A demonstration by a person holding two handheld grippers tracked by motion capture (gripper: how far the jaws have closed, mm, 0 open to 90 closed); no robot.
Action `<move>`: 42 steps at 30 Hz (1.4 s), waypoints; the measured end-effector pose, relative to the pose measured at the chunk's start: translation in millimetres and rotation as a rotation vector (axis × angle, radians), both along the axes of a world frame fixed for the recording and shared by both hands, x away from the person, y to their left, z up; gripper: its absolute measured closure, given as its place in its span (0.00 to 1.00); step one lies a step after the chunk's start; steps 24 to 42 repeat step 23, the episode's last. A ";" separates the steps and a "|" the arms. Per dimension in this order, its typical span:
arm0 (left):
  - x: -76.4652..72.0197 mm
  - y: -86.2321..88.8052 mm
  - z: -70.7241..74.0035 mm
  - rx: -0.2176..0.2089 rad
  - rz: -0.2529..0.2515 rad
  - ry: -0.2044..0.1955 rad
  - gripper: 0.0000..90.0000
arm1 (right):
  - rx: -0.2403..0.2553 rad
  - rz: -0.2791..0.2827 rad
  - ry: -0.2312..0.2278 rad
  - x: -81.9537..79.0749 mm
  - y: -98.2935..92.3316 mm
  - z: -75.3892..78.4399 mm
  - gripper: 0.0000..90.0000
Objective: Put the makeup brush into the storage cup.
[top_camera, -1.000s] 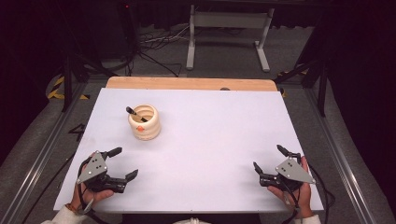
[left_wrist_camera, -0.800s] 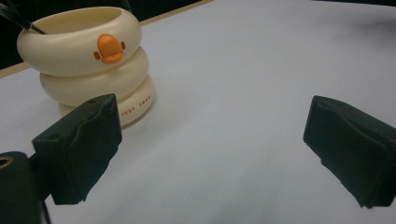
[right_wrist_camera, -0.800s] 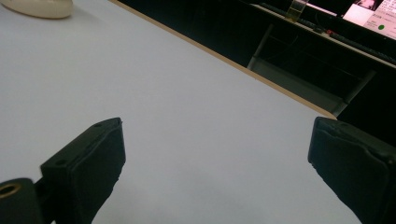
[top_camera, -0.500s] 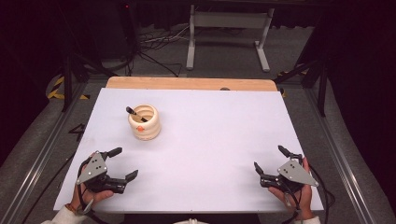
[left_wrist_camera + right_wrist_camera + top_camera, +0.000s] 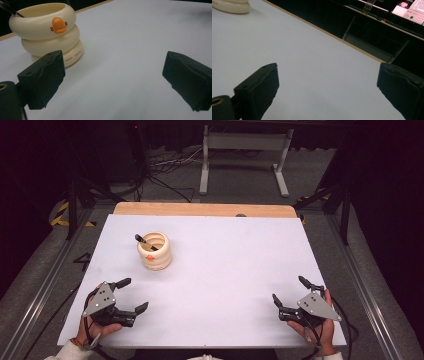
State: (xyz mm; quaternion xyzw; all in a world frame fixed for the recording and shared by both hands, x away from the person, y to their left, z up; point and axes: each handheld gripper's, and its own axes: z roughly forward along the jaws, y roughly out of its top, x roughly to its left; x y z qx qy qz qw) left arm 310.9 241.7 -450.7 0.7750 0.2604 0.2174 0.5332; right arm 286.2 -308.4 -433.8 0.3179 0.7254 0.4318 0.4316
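Note:
A cream ribbed holder with an orange duck-bill mark stands upright on the white table top, left of centre. A dark pen leans inside it. In the left gripper view the holder sits just beyond the left jaw. My left gripper rests near the front left edge, open, nothing between its jaws. My right gripper rests near the front right edge, open and empty as well. The right gripper view catches the holder's base at the top left.
A wooden strip borders the table's far edge. Beyond it are a grey metal stand and cables on the floor. Metal rails run along both sides of the table. White surface stretches between the two grippers.

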 end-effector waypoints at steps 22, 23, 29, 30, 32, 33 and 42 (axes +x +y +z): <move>2.7 -1.7 -0.5 0.007 0.004 0.000 0.06 | 0.008 0.003 0.003 1.2 -0.1 -0.2 0.05; 3.1 -1.6 -0.6 0.006 0.005 0.002 0.06 | 0.009 0.003 0.003 1.2 -0.2 -0.1 0.05; 3.1 -1.6 -0.6 0.006 0.005 0.002 0.06 | 0.009 0.003 0.003 1.2 -0.2 -0.1 0.05; 3.1 -1.6 -0.6 0.006 0.005 0.002 0.06 | 0.009 0.003 0.003 1.2 -0.2 -0.1 0.05; 3.1 -1.6 -0.6 0.006 0.005 0.002 0.06 | 0.009 0.003 0.003 1.2 -0.2 -0.1 0.05; 3.1 -1.6 -0.6 0.006 0.005 0.002 0.06 | 0.009 0.003 0.003 1.2 -0.2 -0.1 0.05; 3.1 -1.6 -0.6 0.006 0.005 0.002 0.06 | 0.009 0.003 0.003 1.2 -0.2 -0.1 0.05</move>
